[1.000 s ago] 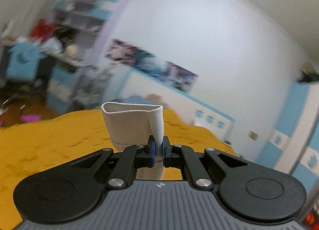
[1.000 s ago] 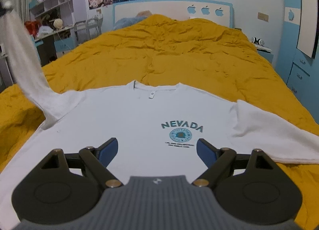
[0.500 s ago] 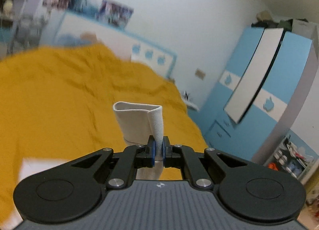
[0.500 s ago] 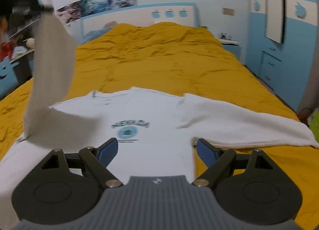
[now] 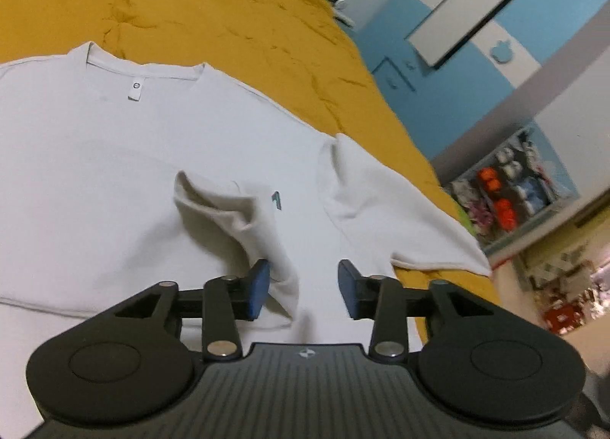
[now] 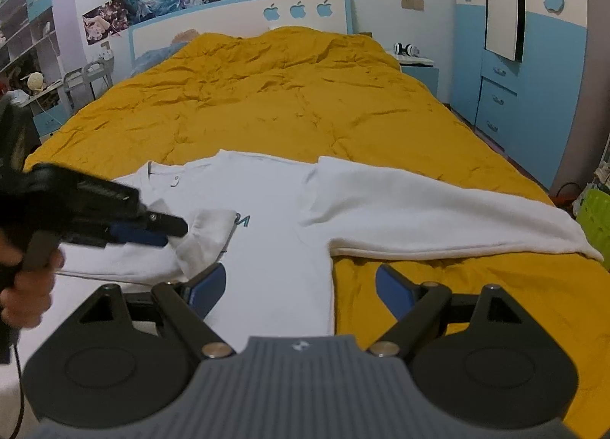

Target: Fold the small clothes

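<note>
A white long-sleeved sweatshirt lies front-up on the yellow duvet of the bed. Its one sleeve is folded across the chest, covering most of the print. The left tongs are opening over that cuff, their pads off the cloth. The right tongs stand wide apart, holding nothing, over the shirt's side edge. The other sleeve stretches out flat.

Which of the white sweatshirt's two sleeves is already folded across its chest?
The sleeve by the left gripper: its cuff lies over the chest print. The other sleeve lies stretched out.
</note>
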The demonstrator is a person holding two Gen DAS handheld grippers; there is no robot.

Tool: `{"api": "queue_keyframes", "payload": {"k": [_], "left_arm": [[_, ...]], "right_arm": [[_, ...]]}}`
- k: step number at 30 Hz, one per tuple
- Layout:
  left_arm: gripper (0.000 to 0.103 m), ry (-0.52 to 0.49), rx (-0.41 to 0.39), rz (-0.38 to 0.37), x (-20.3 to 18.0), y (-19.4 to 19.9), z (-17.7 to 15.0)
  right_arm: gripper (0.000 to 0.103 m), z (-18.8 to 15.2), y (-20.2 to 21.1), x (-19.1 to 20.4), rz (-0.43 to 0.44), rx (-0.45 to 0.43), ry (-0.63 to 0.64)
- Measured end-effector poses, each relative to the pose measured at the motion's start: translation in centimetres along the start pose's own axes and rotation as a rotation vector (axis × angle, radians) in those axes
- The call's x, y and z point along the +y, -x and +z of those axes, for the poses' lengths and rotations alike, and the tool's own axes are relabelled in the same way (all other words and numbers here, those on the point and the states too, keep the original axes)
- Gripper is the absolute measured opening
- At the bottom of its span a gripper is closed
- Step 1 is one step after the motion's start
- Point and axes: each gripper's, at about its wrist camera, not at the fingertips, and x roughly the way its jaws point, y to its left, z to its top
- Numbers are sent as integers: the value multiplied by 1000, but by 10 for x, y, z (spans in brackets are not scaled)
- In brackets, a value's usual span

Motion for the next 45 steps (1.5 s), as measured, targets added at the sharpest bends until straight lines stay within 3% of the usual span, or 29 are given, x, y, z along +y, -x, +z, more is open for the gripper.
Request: {"api": "queue_keyframes", "payload": {"k": [5,8,12,14,16,18,21,22,23,27,30,32,37,45], "left_arm": [[52,-6,-76,-7,25,47,9],[52,34,-142,41,45,72,20],[52,3,-187,218,69,91,24],[52,4,-187,308,88,96,24],[52,39,-197,347,113,101,21],[52,87,-208,376,133,105,20],[52,138,-196,403,158,112,17],[52,146,-193,407,165,115,14],[52,151,-195,410,169,118,11],[52,164,-207,410,180,119,4],[52,175,-229,394,188,130,1],[52,189,-251,373,193,139,2],[52,209,-280,373,204,142,24],[52,231,-293,404,232,113,74]], "right_arm": [[82,8,-13,14,36,21,12],[82,15,-28,36,89,35,51],[82,22,-54,77,158,65,122],[81,24,-72,100,153,75,180],[78,25,-88,118,136,75,236],[62,27,-102,131,116,79,274],[24,30,-115,137,107,76,293],[1,33,-114,133,95,74,273],[0,36,-109,122,86,66,230],[0,37,-91,71,24,76,100],[11,29,-88,34,10,151,9],[38,25,-86,19,-8,163,-16],[39,37,-99,-2,39,145,-78],[38,54,-168,-20,53,208,-233]]}}
